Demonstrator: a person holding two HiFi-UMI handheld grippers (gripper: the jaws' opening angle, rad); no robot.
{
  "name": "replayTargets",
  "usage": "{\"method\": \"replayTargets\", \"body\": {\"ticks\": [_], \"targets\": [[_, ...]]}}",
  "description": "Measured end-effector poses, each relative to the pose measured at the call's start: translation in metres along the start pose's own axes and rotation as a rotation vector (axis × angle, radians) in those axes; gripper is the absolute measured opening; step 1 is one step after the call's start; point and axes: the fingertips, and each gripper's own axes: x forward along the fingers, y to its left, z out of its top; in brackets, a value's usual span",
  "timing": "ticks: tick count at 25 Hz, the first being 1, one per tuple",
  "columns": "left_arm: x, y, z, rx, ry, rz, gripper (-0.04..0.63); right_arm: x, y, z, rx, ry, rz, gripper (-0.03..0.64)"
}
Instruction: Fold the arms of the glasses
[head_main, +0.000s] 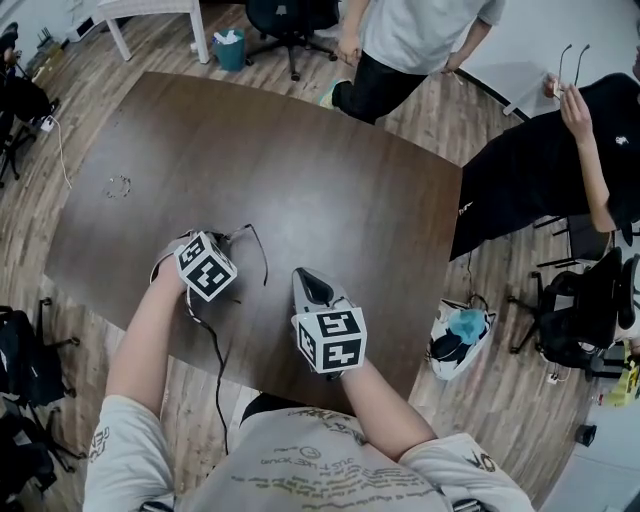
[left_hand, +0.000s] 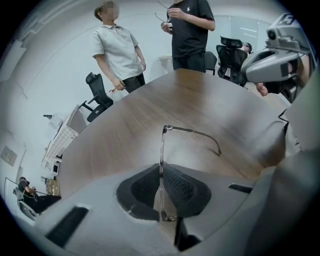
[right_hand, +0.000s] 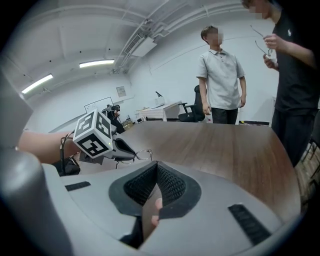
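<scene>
The thin wire-frame glasses (left_hand: 191, 132) are pinched by their front between the pads of my left gripper (left_hand: 161, 169), which is shut on them. One arm sticks out unfolded, sweeping right above the brown table (left_hand: 210, 100). In the head view the left gripper (head_main: 226, 250) sits at the table's near left, with the glasses (head_main: 259, 250) and their dark arm curling out to its right. My right gripper (head_main: 309, 283) hovers a little right of them, shut, nothing between its pads. From the right gripper (right_hand: 156, 167) view, the lenses (right_hand: 138, 155) show beside the left gripper (right_hand: 118, 148).
A small wire loop (head_main: 118, 186) lies on the table's far left. Two people stand beyond the far edge; one in black (head_main: 560, 150) holds another pair of glasses. A bag (head_main: 460, 335) and office chairs (head_main: 580, 310) are on the floor to the right.
</scene>
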Motion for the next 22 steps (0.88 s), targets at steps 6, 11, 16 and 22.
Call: {"method": "replayTargets", "body": {"ticks": [6,11,16,22], "targets": [[-0.029,-0.011,0.011,-0.044,-0.095,0.029,0.032,-0.013,0.001,0.007,-0.015,-0.015,0.019,0.014],[-0.064,-0.022,0.036,-0.058,-0.238,0.067,0.032,-0.028,0.004,0.018,-0.024,-0.030,0.110,0.014],[-0.106,-0.037,0.067,-0.063,-0.397,0.120,0.032,-0.049,0.005,0.034,-0.034,-0.043,0.227,0.063],[-0.144,-0.058,0.094,-0.054,-0.514,0.165,0.032,-0.070,0.002,0.045,-0.086,-0.061,0.236,0.080]]}}
